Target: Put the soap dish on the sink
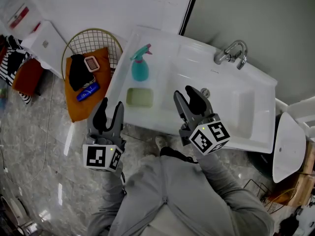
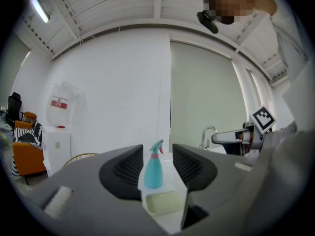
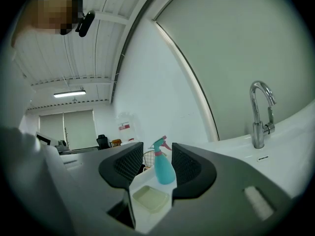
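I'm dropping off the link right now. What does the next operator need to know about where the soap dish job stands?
Left tongs: open, empty, just short of the front edge of the sink, pointed at the soap dish.
Right tongs: open, empty, over the sink's front edge.
Soap dish: flat on the sink counter, in front of the teal spray bottle, touched by neither tongs.
Done: dish is on the sink.
Left: apparently nothing; just back both tongs away.
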{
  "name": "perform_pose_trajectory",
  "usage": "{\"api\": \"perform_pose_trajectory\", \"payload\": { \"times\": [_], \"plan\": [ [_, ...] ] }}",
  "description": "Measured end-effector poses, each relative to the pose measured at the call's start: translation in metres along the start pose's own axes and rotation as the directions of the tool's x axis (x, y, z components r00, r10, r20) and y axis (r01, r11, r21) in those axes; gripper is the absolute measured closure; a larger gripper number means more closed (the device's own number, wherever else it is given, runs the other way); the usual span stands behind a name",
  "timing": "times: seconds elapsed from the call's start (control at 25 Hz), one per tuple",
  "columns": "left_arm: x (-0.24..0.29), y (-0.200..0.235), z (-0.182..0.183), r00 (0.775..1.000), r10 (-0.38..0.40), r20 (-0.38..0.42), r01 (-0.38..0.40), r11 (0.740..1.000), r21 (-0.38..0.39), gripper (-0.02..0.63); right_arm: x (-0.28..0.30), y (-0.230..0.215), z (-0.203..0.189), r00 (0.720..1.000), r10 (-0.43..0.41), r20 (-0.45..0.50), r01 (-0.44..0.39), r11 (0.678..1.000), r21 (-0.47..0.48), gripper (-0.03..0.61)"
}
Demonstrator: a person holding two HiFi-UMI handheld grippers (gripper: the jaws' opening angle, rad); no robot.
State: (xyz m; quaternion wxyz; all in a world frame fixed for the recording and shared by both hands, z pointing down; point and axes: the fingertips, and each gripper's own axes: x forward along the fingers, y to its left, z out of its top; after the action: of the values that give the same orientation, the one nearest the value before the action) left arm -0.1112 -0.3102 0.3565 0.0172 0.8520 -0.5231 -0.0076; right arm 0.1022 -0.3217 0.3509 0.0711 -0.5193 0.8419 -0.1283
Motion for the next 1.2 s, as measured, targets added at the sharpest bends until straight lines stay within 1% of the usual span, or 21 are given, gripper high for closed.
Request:
{"api": "perform_pose_trajectory", "payload": {
  "times": [0.12,0.52,1.2],
  "plan": [
    [0.001,-0.001,0.0,1.0,-0.002,-0.001,0.002,1.0,0.0,0.413,-0.003,0.003,0.002,1.0,0.003,0.009,-0.003,1.0,-0.012,0.4],
    [-0.001,-0.001,-0.001,1.0,-0.003,0.001,0.003,1.0,-0.002,0.413,-0.006,0.015,-0.006,1.0,0.02,-0.008,-0.021,0.998,-0.055,0.4],
    [-0.002,-0.001,0.001,1.0,0.003,0.008,-0.003,1.0,-0.003,0.413,-0.004,0.019,-0.009,0.999,0.028,-0.023,-0.029,0.996,-0.086,0.402]
  ]
}}
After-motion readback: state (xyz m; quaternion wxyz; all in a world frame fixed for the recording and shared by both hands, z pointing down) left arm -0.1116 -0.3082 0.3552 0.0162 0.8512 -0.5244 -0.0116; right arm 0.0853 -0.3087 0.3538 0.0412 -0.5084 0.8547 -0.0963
